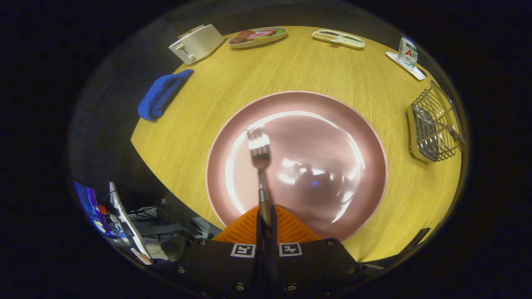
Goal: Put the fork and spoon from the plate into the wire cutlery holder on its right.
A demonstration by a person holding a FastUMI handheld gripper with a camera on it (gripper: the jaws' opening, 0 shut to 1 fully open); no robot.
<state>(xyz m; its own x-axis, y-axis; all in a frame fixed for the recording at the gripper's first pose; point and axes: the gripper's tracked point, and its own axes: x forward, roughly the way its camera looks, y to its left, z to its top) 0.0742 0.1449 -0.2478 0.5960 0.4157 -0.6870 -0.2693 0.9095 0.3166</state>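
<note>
My gripper is shut on the brown handle of a metal fork, both fingers pressed against it. The fork sticks straight ahead from the fingertips, tines outward, held above the pink plate. The plate's glossy surface lies bare beneath it, with only light reflections on it. The wire cutlery holder stands on the wooden table to the right of the plate, with a piece of cutlery in it whose handle leans out past its rim.
A blue cloth hangs over the table's left edge. At the far side stand a white toaster, an oval dish of food, a divided snack tray and a cup on a white tray.
</note>
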